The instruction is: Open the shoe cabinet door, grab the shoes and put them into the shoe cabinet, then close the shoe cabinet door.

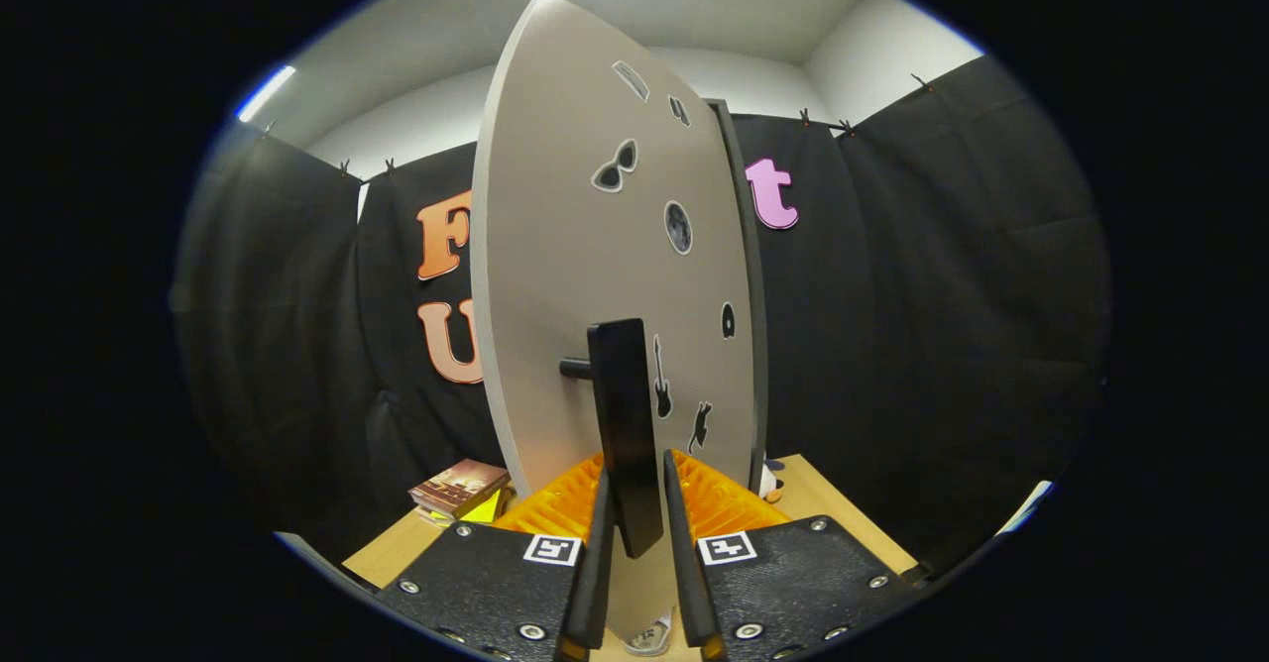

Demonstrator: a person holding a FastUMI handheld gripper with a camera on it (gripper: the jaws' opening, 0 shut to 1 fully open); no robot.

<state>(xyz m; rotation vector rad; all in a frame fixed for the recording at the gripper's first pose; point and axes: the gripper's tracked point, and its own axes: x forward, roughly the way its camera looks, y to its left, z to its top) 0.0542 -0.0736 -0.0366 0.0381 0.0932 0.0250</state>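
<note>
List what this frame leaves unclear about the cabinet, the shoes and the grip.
- Cabinet interior: hidden behind the door, gripper view.
- Shoes: only a sliver below the door, between the fingers.
- Claw on the handle: fingers flank it; contact cannot be told.
- Books: titles too small.

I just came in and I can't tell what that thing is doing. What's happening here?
A handheld gripper has its two fingers closed on the tall black bar handle of a light grey shoe cabinet door dotted with little black stickers. The door stands swung out, edge toward us. Behind it, on the wooden table, a small stack of books lies to one side. Whether the door is being opened or closed, one picture can't say.
</note>
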